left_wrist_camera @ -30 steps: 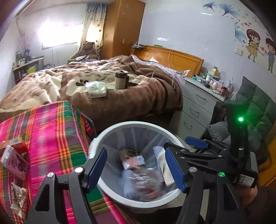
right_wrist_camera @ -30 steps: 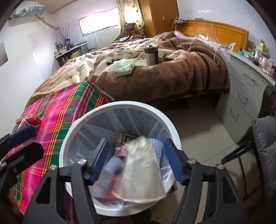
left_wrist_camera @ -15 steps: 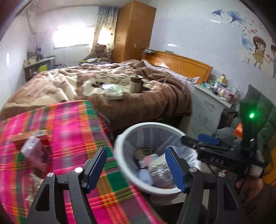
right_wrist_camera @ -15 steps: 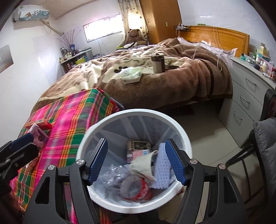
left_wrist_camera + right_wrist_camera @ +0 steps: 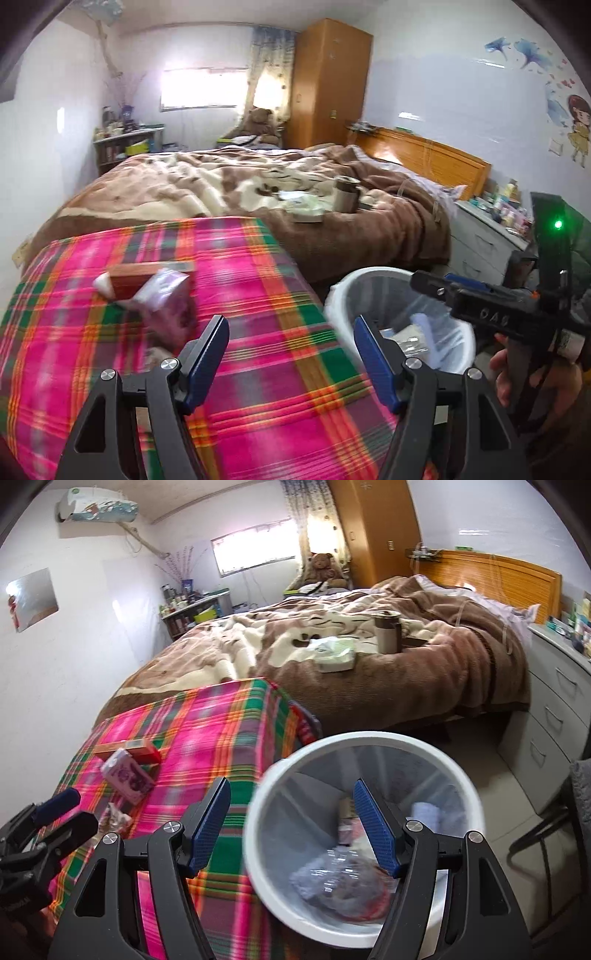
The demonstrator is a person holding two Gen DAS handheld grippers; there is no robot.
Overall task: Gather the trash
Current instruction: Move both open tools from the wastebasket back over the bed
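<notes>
Both the left tongs (image 5: 290, 354) and the right tongs (image 5: 291, 825) stand wide apart and empty, their blue ribbed pads bare. The round white bin (image 5: 458, 775), lined with clear film, sits just beside the plaid-clothed worktop (image 5: 258, 280) and holds crumpled wrappers (image 5: 343, 886). On the cloth lie a flat red box (image 5: 142, 749) and a glossy purple packet (image 5: 129, 775), touching.
</notes>
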